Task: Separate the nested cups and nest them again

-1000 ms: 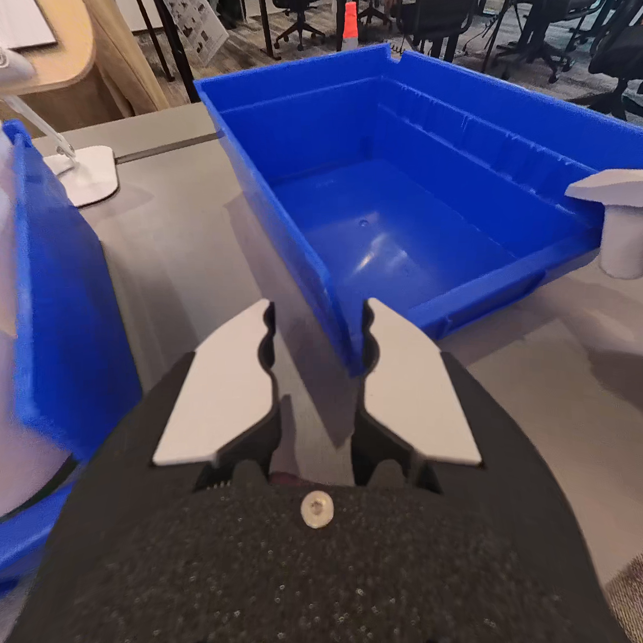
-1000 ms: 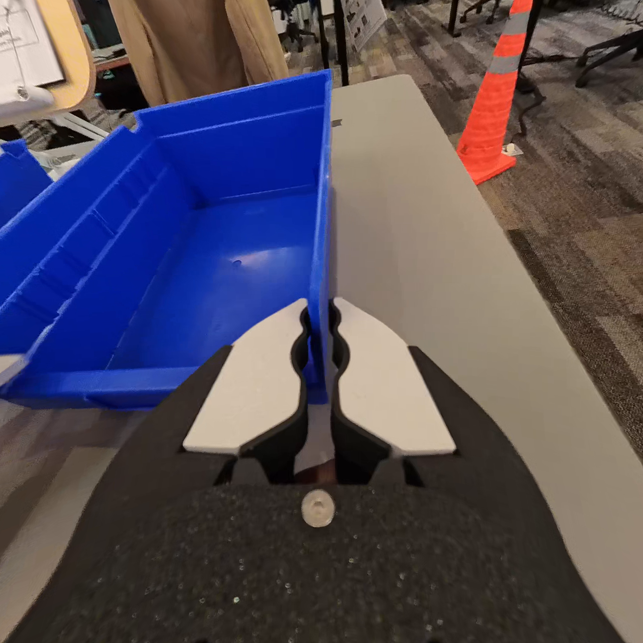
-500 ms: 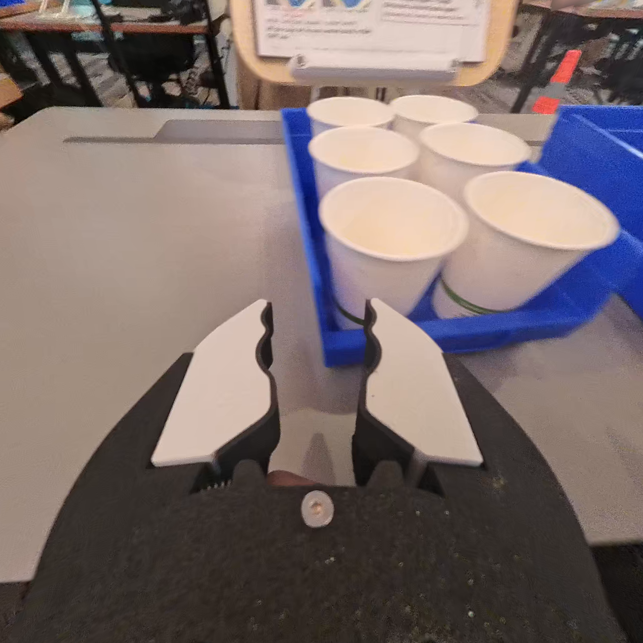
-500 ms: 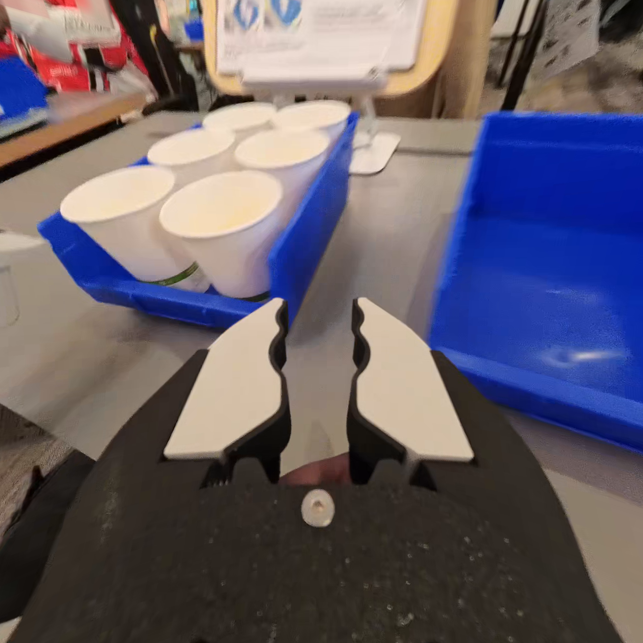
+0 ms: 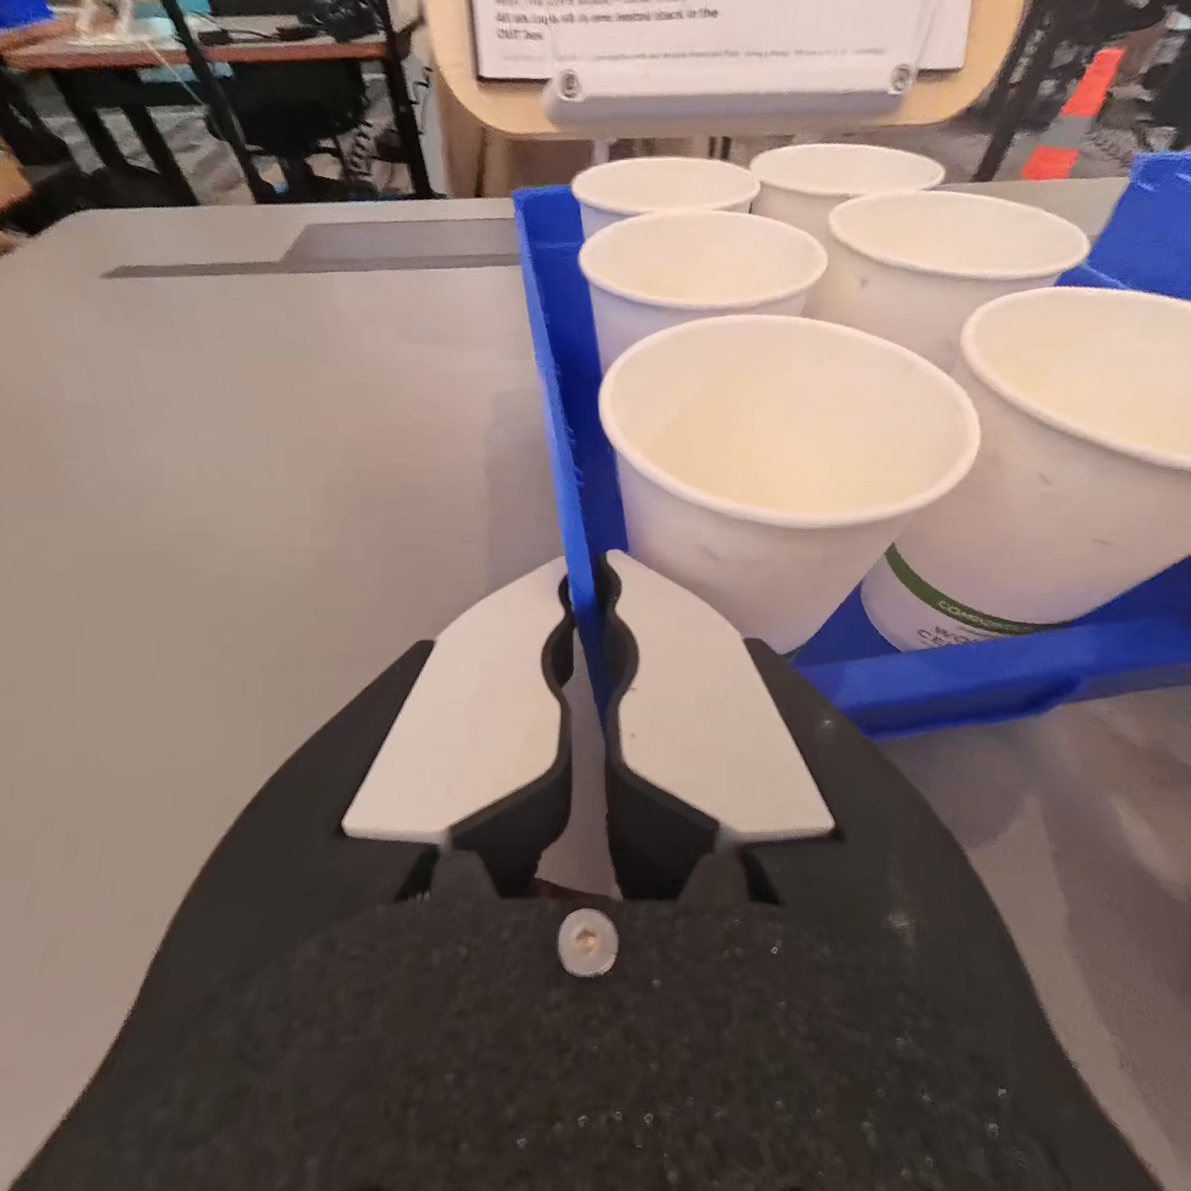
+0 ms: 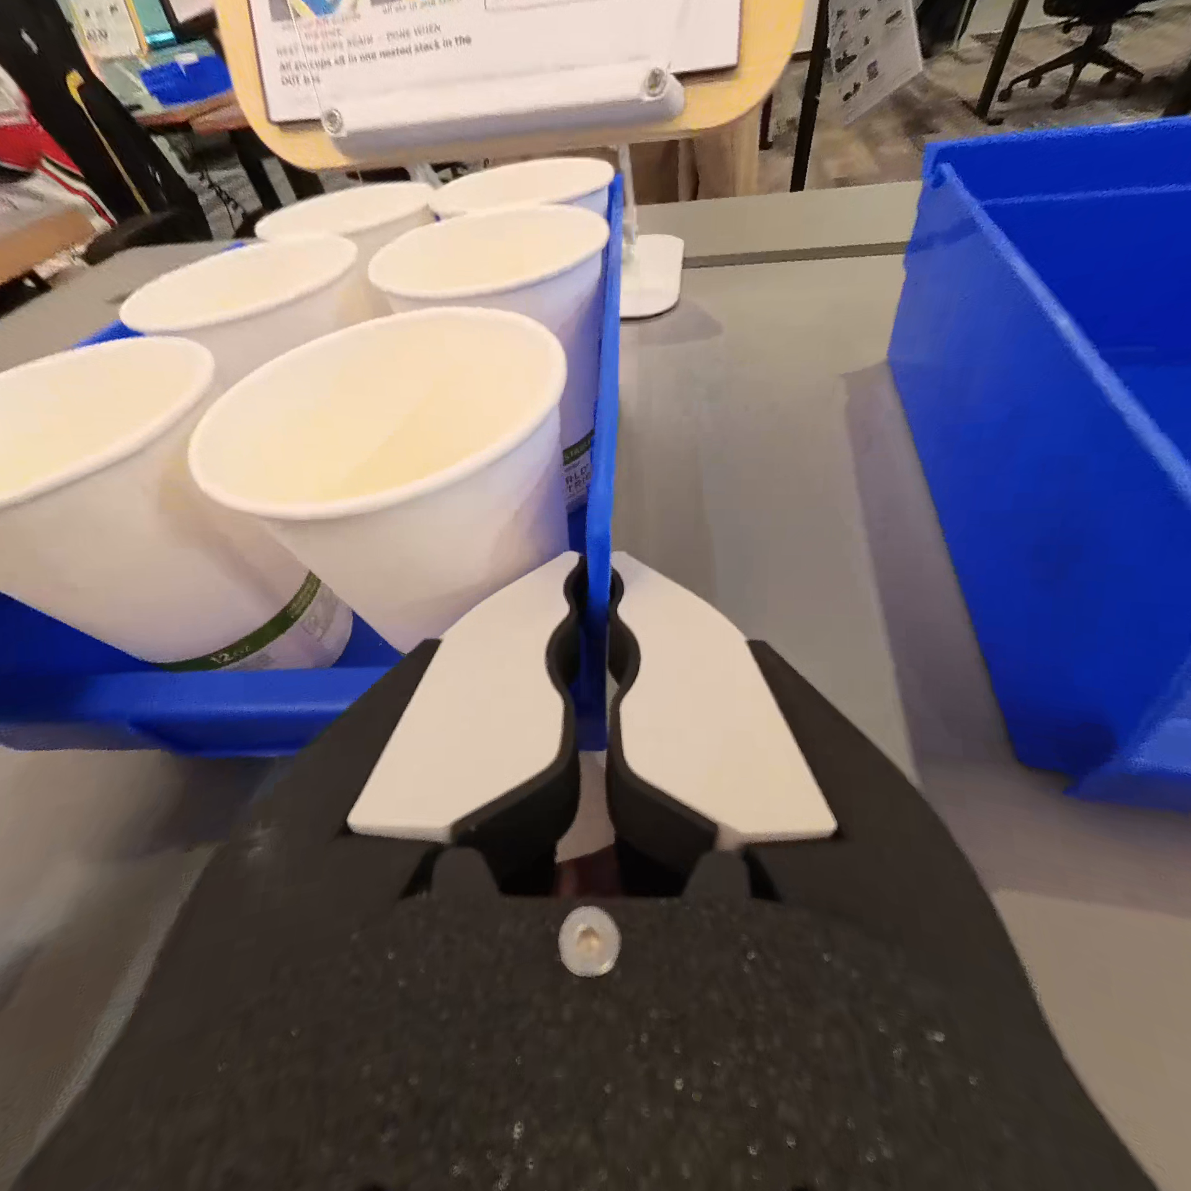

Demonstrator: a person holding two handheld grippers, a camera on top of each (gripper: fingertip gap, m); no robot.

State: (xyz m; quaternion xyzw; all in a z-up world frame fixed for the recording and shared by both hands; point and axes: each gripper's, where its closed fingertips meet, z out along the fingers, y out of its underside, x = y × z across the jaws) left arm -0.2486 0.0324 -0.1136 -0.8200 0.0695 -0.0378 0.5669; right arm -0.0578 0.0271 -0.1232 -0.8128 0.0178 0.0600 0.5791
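Blue bin (image 5: 573, 451) with 6 separated white cups (image 5: 786, 451) sits dead ahead of both grippers, and I've got one on each of its long side walls. My left gripper (image 5: 586, 580) is pinched onto the left wall at the near corner; my right gripper (image 6: 598, 573) is pinched onto the right wall (image 6: 606, 387) at its near corner. Fingers on both are nearly together, with only the thin plastic wall between them.

Key geometry: the bin's long axis runs straight away from me, cups in 2 columns of 3. The 2 nearest cups lean toward me; the 4 behind stand upright. All 6 lie between my 2 grippers, so neither arm is meaningfully nearer to the set. The nearest left-column cup is just right of my left fingers; the nearest right-column cup (image 6: 387, 438) is just left of my right fingers.

A second blue bin (image 6: 1044, 451), empty as far as I can see, sits to my right across a strip of grey table (image 6: 741, 451), near the right gripper only.

My read: separation is done, re-nesting isn't started. With both walls held, the next move looks like shifting the whole bin. The leaning front cups are the tip risk.
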